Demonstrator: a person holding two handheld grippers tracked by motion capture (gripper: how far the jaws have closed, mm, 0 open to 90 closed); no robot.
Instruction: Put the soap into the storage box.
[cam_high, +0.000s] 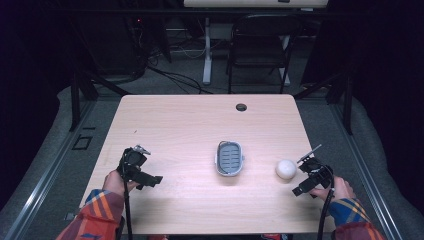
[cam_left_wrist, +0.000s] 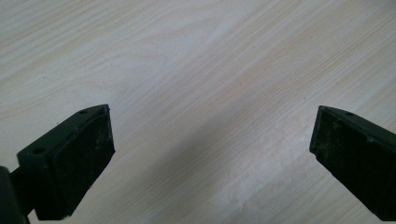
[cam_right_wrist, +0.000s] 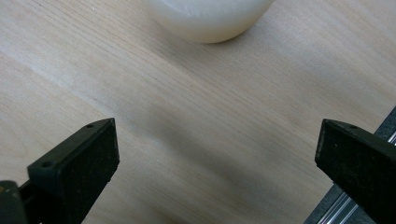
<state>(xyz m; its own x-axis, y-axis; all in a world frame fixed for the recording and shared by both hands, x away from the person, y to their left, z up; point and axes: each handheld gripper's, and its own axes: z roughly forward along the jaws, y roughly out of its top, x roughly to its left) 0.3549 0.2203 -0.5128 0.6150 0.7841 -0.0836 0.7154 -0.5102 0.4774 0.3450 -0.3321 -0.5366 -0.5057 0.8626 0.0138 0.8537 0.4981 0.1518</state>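
A grey soap dish (cam_high: 230, 158) with a slotted insert lies at the middle of the wooden table (cam_high: 190, 125). To its right rests a round white soap bar (cam_high: 285, 169), whose lower edge (cam_right_wrist: 210, 18) appears at the top of the right gripper view. My right gripper (cam_high: 306, 175) sits just right of the soap bar, near the table's right edge, open with nothing between its jaws (cam_right_wrist: 215, 154). At the table's left front, my left gripper (cam_high: 142, 167) is held low over bare wood and is open and empty (cam_left_wrist: 210, 149).
A cable hole (cam_high: 241, 107) sits near the table's far edge. Behind the table stand a black folding chair (cam_high: 260, 45) and a white desk leg (cam_high: 206, 55) with cables on the floor. A metal rail (cam_right_wrist: 345, 205) runs along the table's right side.
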